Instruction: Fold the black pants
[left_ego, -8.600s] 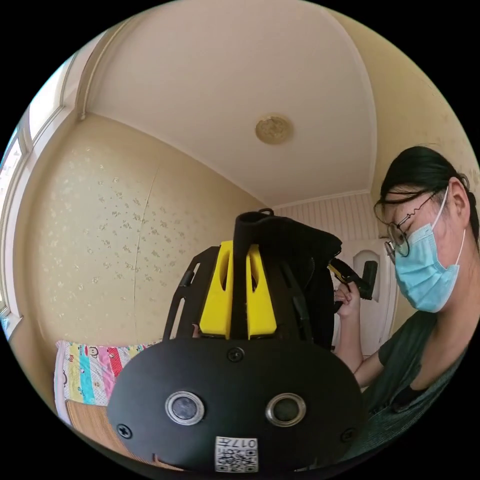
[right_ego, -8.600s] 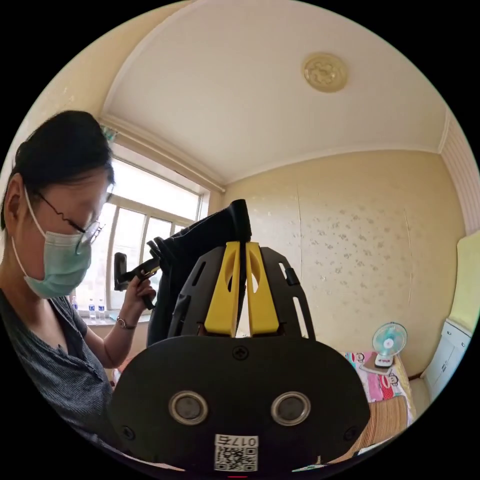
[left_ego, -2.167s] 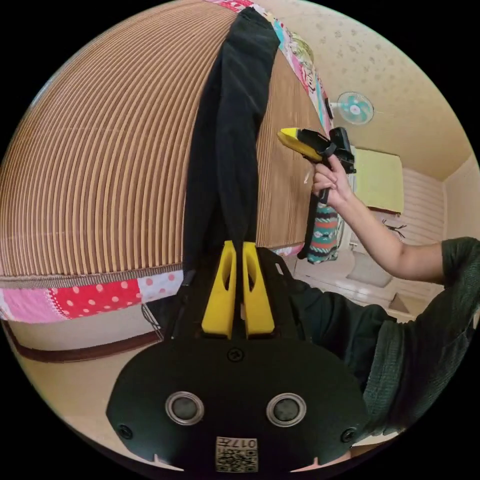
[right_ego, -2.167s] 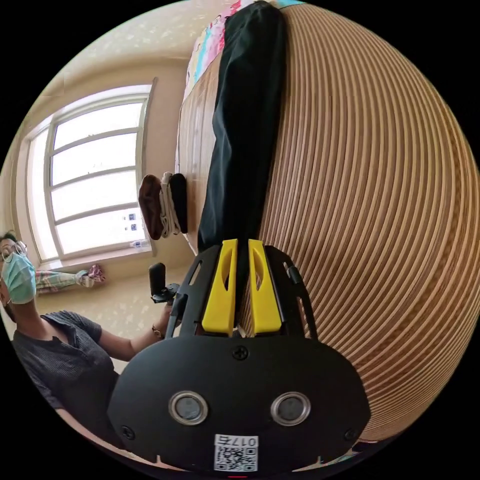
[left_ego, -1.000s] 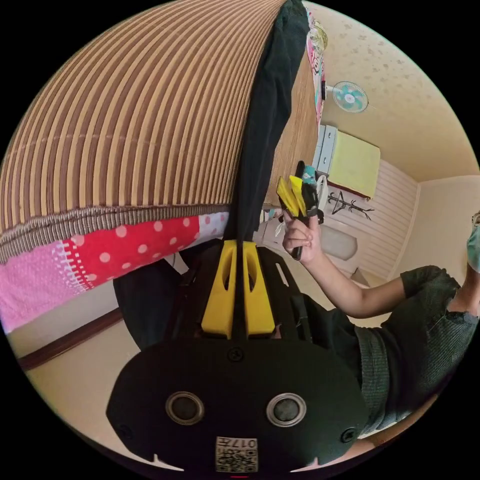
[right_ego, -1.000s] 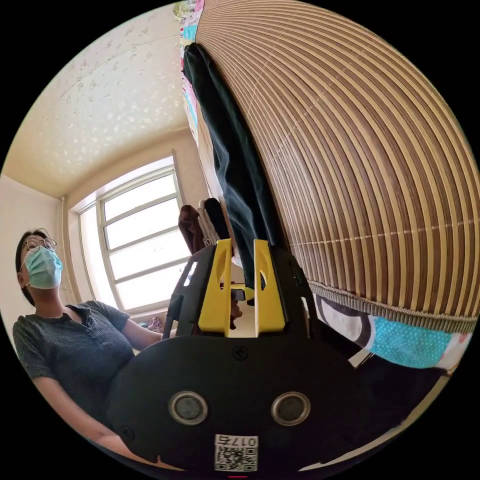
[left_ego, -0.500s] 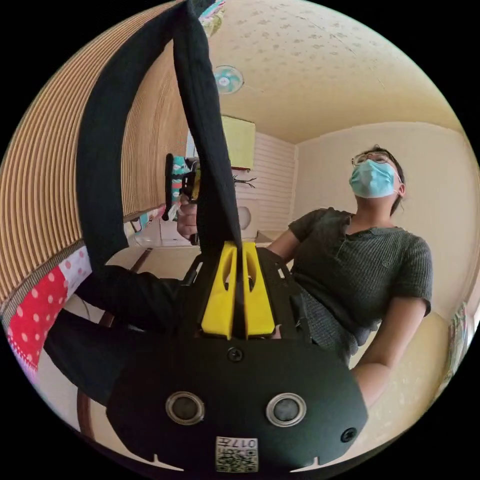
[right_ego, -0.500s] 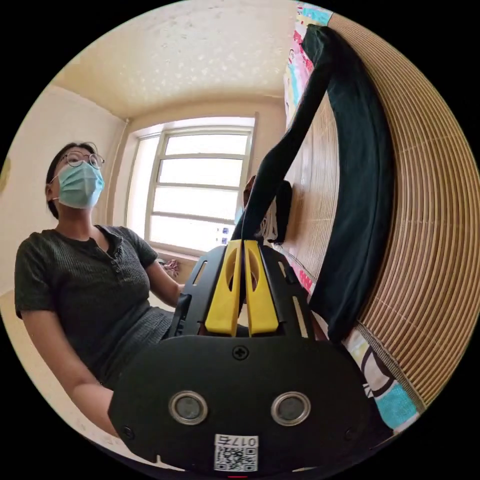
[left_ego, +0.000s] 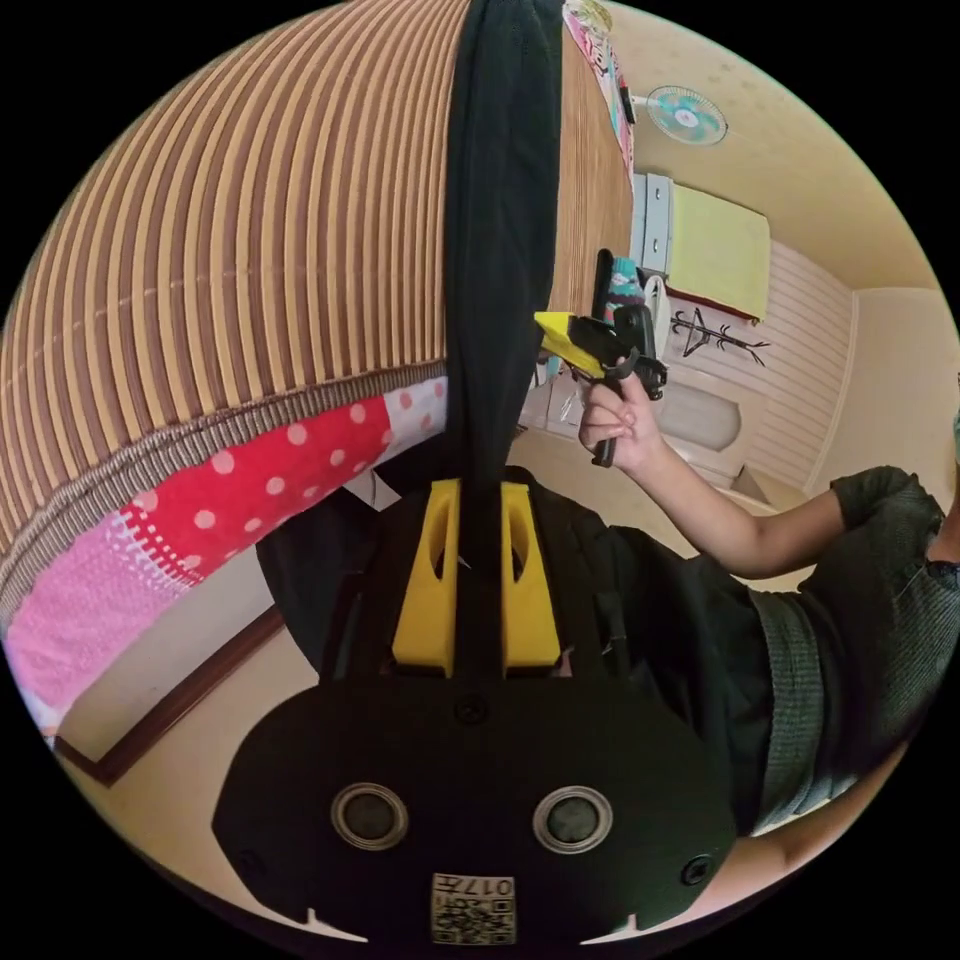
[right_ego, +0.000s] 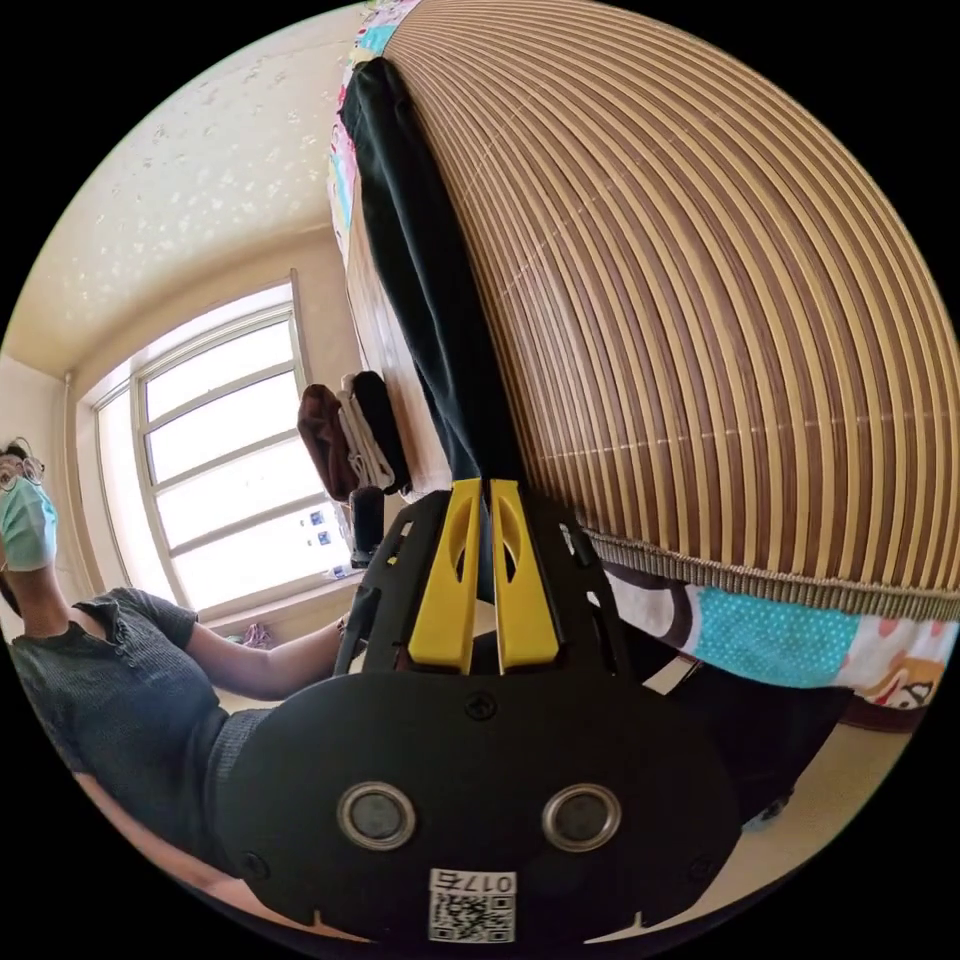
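Presently the left gripper (left_ego: 476, 500) and right gripper (right_ego: 478, 500) each clamp the black pants (left_ego: 500, 230), stretched along the striped mat (left_ego: 250, 230).

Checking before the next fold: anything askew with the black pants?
Yes. The black pants lie as a narrow strip along the striped bamboo mat, their near end hanging off the bed edge, where the left hand-held gripper straddles them.
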